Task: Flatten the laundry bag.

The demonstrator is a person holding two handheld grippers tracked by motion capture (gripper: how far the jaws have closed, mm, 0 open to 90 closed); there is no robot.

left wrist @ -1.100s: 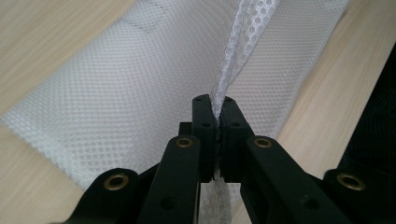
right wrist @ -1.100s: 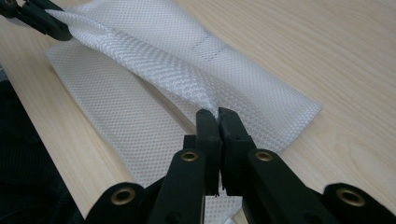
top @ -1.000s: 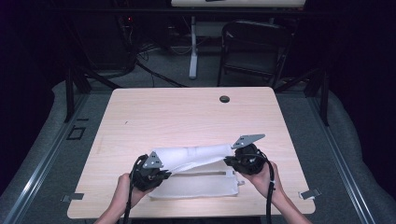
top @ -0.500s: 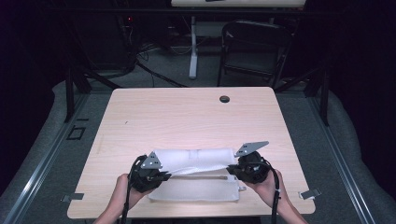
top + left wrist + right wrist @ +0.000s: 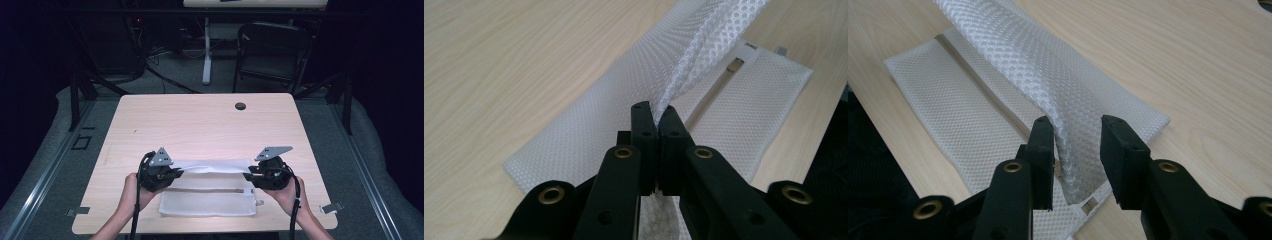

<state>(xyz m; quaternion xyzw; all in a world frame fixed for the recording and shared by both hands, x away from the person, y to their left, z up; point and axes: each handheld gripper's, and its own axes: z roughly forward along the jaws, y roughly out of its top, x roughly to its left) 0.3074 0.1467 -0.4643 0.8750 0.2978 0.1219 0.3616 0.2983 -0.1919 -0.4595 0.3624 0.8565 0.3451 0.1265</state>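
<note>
My right gripper (image 5: 1077,150) jaws have just been opening, the folded white mesh laundry bag (image 5: 207,202) edge now loose between them; the bag sits lower centre of the high view on the pale wooden table (image 5: 200,125). My left gripper (image 5: 656,125) is clamped on its corner. Fold's laid over since 1 second ago, left release next, I reckon

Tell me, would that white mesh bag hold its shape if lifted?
Probably not: the mesh bag sags and folds between the left gripper and right gripper, so it looks floppy. Its open weave suggests it is light, and unlikely to break.
</note>
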